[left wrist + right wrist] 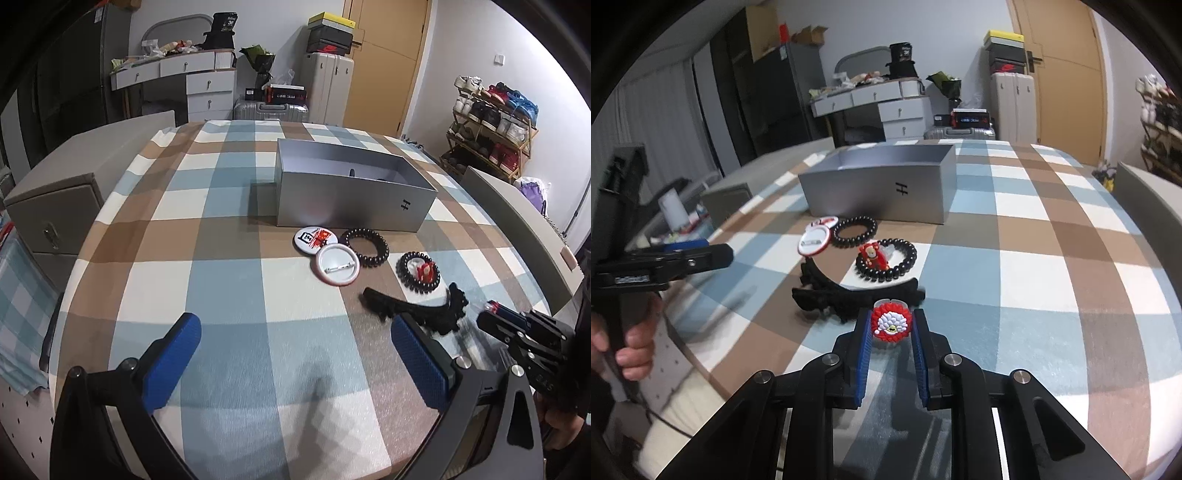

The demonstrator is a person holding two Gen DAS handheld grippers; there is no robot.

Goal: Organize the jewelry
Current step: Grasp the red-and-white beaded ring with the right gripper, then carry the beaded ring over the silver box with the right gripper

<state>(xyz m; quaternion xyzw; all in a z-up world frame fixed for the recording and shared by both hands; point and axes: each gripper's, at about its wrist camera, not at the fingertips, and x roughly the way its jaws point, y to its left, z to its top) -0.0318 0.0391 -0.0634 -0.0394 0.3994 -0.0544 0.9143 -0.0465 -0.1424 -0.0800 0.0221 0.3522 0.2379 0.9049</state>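
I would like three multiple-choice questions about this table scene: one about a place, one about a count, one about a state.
1. Where does the open grey cardboard box stand?
A. beyond the jewellery
B. on the floor
C. in a claw

2. How many black beaded bracelets lie on the checked tablecloth?
A. one
B. two
C. four

3. What is the state of the right claw?
A. wide open
B. shut on the red and white round charm
C. shut on nothing

Answers: 1 A, box behind the items; 2 B, bracelets and; 3 B, pads press the charm.
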